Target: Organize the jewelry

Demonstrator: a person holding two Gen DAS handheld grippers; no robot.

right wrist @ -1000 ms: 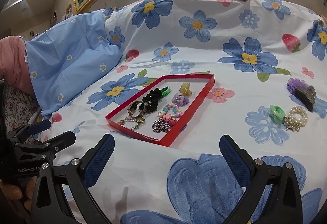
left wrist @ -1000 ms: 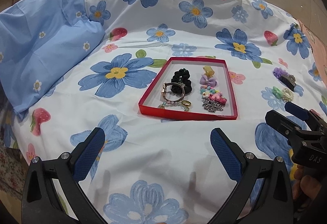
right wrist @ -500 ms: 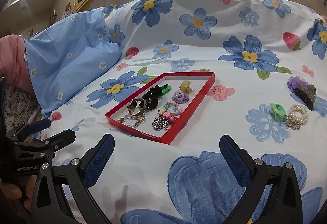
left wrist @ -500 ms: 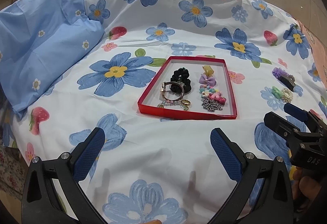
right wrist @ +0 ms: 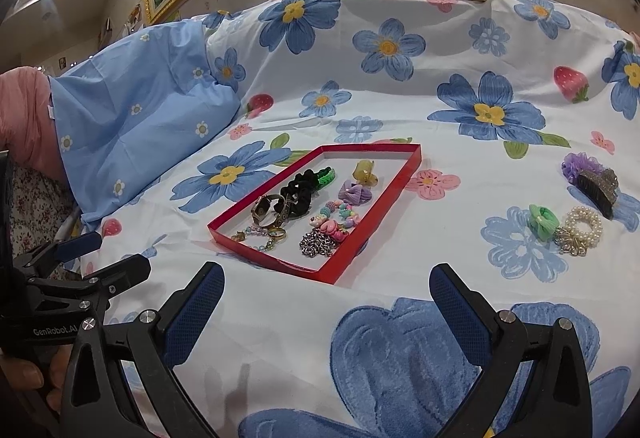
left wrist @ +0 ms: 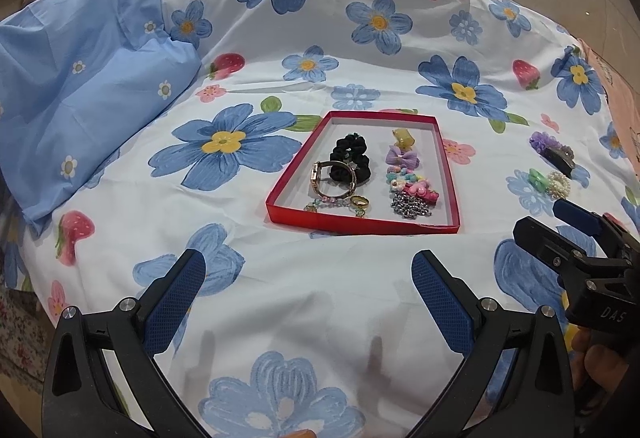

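The left tongs (left wrist: 308, 298) and the right tongs (right wrist: 328, 310) both hang over the flowery bed sheet (left wrist: 360, 298) with their fingers wide apart, holding nothing; I think they wait low and ready to reach; the red tray (right wrist: 376, 222) sits in the middle, already holding a watch (right wrist: 266, 208), a black scrunchie (right wrist: 298, 194) and bows; off to the right, well apart from the tray, lie a pearl bracelet (right wrist: 584, 224), a green bow (right wrist: 544, 220) and a dark hair claw (right wrist: 596, 188); these probably go in next.
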